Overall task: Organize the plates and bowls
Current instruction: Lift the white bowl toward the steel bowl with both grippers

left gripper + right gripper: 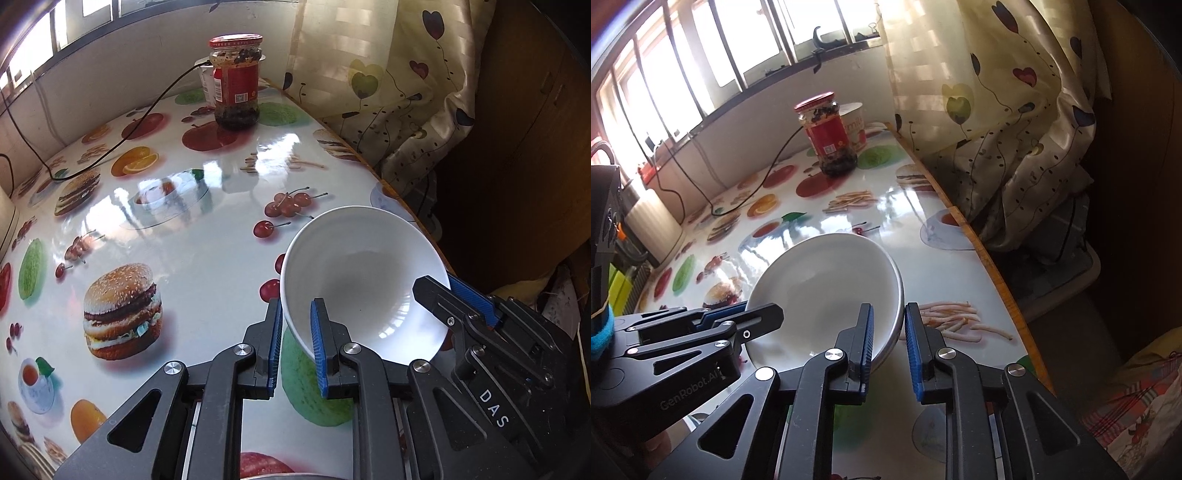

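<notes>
Left gripper clamps near rim of smooth white ceramic bowl, tilted over glossy food-print table near its right edge. Right gripper clamps opposite rim. Behind: red-lidded glass jar, black cable, satin curtain.

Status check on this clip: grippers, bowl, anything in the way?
Left gripper and right gripper both clamped on the white bowl, opposite rims. Bowl tilted over the table. Sauce jar far back, path clear.
</notes>
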A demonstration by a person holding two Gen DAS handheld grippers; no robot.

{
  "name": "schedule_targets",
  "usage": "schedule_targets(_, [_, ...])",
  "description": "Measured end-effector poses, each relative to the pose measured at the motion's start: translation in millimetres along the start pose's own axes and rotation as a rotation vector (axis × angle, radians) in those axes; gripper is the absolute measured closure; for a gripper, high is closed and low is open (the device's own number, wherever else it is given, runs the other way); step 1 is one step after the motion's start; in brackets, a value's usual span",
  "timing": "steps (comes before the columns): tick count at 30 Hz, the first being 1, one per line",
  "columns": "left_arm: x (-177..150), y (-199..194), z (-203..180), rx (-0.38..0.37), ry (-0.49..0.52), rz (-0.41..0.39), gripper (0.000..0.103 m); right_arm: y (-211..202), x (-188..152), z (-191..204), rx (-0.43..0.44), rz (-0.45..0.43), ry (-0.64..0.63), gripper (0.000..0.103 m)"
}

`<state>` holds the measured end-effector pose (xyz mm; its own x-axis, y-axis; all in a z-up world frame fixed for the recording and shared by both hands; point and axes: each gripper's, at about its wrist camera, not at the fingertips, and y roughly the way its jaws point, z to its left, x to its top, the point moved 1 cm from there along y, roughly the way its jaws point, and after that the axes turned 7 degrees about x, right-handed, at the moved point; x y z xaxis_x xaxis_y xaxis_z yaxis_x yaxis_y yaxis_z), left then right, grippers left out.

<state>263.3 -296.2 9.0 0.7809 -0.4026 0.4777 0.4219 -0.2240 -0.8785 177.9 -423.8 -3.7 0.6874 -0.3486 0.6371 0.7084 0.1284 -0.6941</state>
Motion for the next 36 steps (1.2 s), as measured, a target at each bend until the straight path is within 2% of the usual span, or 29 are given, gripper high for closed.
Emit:
schedule_targets(20, [-1.9,-4.8,3.1,-0.005,-0.014,-0.017,0.087,-1.9,0.2,0.8,0.014,-0.007,0.004,0.086])
schedule_targets(36, [-15.1,-36.0,8.6,-0.007,-0.035,-0.082,0.087,-34.7,-6.2,19.3,0.034,-0.061,-0.012,0.086])
